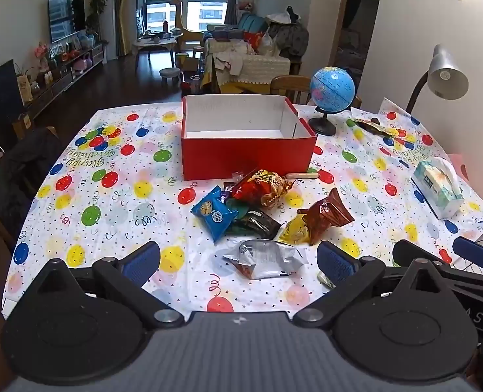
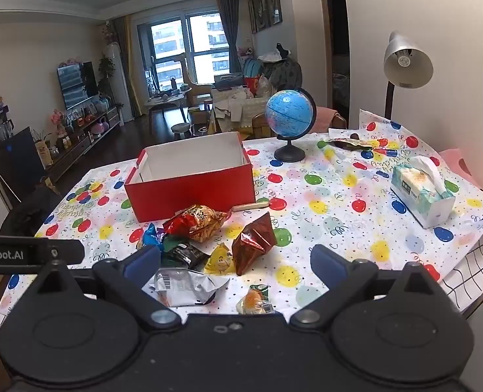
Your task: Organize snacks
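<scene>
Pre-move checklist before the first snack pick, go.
1. Left gripper open, nothing held: ok.
2. Right gripper open, nothing held: ok.
3. Red box open-topped, visible part of the inside bare: ok.
4. Silver packet nearest, lying apart from the pile between the left gripper's fingers: ok.
5. Blue cookie packet overlaps dark packets, no free single grasp: not ok.
6. Wooden stick lies against the box front, whether it obstructs: cannot tell.

Glossy crinkled foil snack packets [image 1: 267,186] lie on a smooth plastic tablecloth [image 1: 110,202]; the red cardboard box [image 1: 248,153] looks matt.
</scene>
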The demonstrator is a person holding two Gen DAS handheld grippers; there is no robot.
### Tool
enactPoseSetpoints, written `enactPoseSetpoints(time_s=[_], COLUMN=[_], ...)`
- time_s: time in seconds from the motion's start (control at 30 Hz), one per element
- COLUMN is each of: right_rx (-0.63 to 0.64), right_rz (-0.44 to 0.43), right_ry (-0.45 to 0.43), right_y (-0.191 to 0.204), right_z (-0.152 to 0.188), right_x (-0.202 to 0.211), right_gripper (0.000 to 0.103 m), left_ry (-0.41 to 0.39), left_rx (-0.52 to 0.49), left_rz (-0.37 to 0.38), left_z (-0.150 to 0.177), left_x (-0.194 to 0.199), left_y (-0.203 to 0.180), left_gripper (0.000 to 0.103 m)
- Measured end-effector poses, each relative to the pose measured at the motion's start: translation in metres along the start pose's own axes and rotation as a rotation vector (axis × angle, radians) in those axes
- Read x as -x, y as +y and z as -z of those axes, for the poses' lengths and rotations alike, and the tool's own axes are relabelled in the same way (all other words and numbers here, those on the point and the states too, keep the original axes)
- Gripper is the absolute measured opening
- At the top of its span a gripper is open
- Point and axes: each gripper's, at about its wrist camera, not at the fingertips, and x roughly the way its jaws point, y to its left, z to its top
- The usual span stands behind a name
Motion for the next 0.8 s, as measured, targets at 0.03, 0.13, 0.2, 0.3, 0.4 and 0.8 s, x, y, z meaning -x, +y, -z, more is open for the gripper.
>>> enactPoseSetpoints(time_s=[0.03,0.13,0.2,0.3,0.4,0.8], right_rx=[-0.004,0.000,0.003,0.004,0.005,0.004], right_rz=[-0.004,-0.013,-0.018,-0.018,-0.018,-0.014], right_ry=[0.006,0.006,0.006,0.010,0.012,0.010], right_y=[-0.0005,-0.0006,-0.0006,-0.0030,-0.0045,-0.0011], right_z=[-0.0002,-0.0004,-0.0004,-0.0014,-0.0024,-0.0036], right_x=[-0.0006,-0.0015,-0.0015,-0.0040,-0.0062,-0.0043], right_gripper=[0.099,0.099,0.099,0.099,0.099,0.099], left_ry=[0.005,0.017,0.033,0.017,0.014,0.019], left_rx=[0.003,-0.001,-0.008,0.003,0.012,0.016], left_rz=[0.001,0.005,0.002,0.016,0.026,0.042], left_z=[-0.0001,-0.0046,-0.0075,-0.0017,-0.0020,-0.0042], left_x=[-0.0012,0.0030,-0.0022,-0.0002,-0.0016,-0.0014], left_y=[0.0002,-0.0019,-0.0064,-0.0016,0.0000,-0.0021], left_gripper=[0.103,0.103,0.103,0.103,0.103,0.103])
